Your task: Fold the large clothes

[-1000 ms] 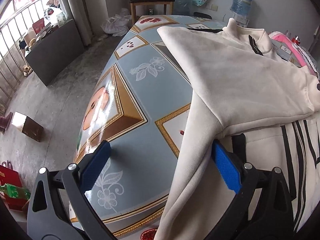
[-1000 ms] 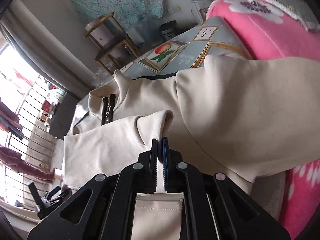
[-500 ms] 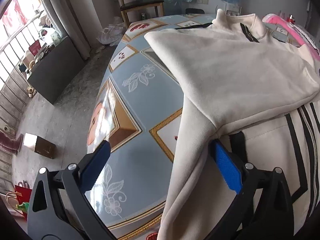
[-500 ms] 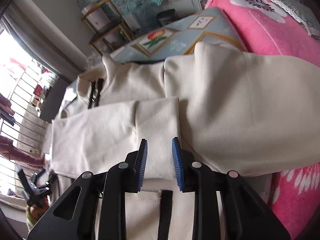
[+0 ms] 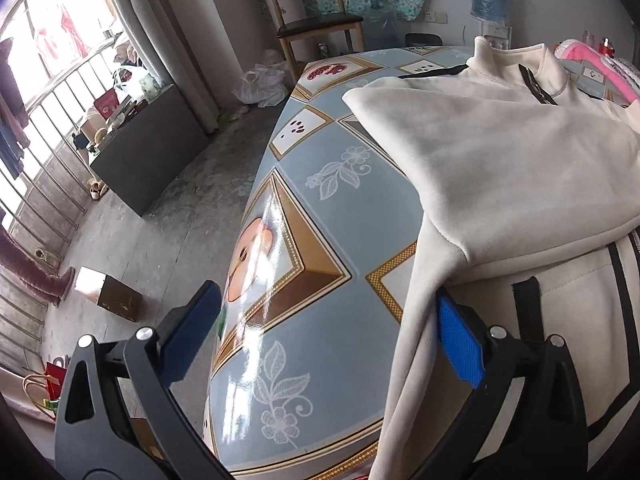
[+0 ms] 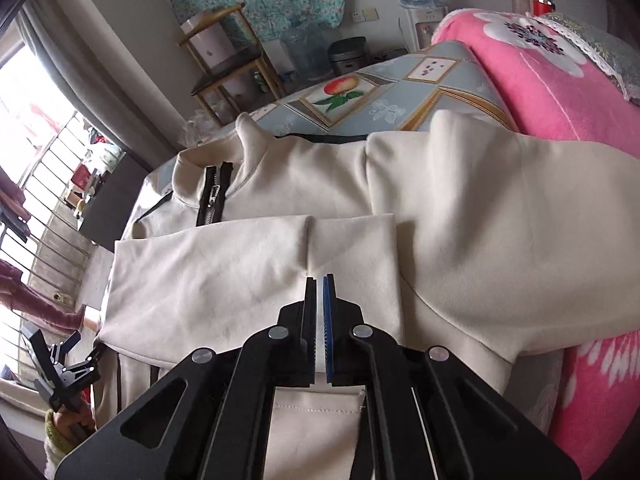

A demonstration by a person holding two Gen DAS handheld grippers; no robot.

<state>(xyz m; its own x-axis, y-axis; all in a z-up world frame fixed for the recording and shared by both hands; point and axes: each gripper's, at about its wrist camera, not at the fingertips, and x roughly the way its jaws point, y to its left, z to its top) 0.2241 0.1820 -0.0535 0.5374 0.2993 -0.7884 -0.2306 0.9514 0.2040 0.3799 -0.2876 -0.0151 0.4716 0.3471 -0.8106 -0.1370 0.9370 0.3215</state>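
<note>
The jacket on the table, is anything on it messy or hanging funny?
Mostly tidy: the cream jacket lies flat with both sleeves folded across it. One odd bit: its left edge droops over the table's near rim beside the open left gripper.

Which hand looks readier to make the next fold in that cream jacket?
Left, probably: the left gripper is open at the jacket's hanging sleeve. The right gripper is shut over already folded cloth.
</note>
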